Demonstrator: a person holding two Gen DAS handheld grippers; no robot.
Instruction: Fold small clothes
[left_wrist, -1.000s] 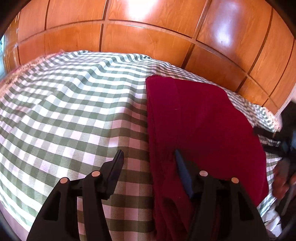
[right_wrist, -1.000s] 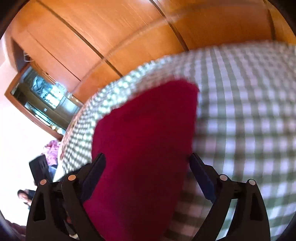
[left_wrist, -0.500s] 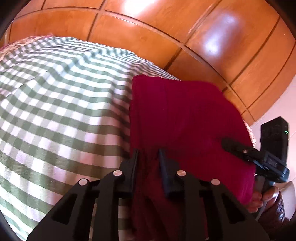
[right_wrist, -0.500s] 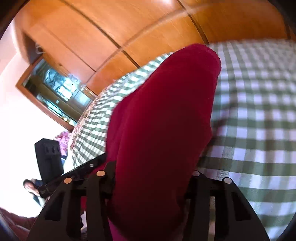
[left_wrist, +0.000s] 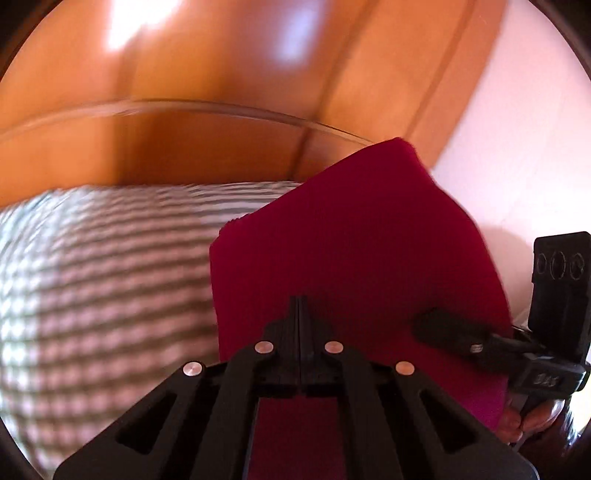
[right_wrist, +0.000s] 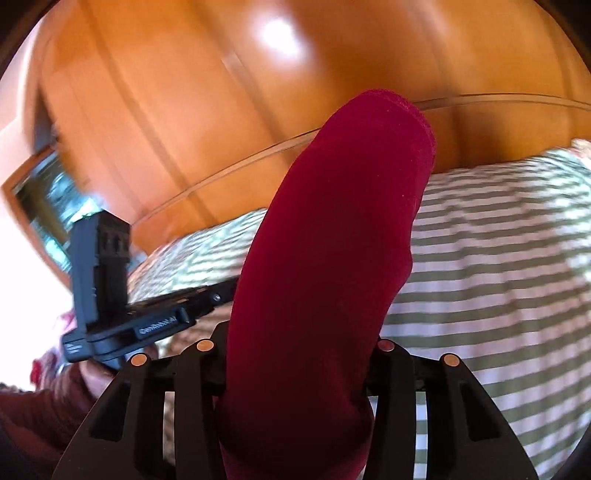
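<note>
The red garment (left_wrist: 354, 251) is soft, light and floppy, lifted off the checked bedcover (left_wrist: 92, 288) and sagging between my two grips. My left gripper (left_wrist: 299, 314) pinches its near edge fully closed, and my right gripper (right_wrist: 299, 365) clamps a thick bunch. I judge hems and corners the best holds, since bunched cloth may slip.

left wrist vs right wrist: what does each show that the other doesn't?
Left wrist only: the left gripper with its fingers pressed together on the near edge of the red garment, and the right gripper entering from the right edge.

Right wrist only: the garment bulging up between the right gripper's fingers, hiding their tips, and a glass-fronted cabinet at far left.

Both: the red garment lifted off the green checked cloth, wooden panelling behind, and the opposite gripper in frame.
</note>
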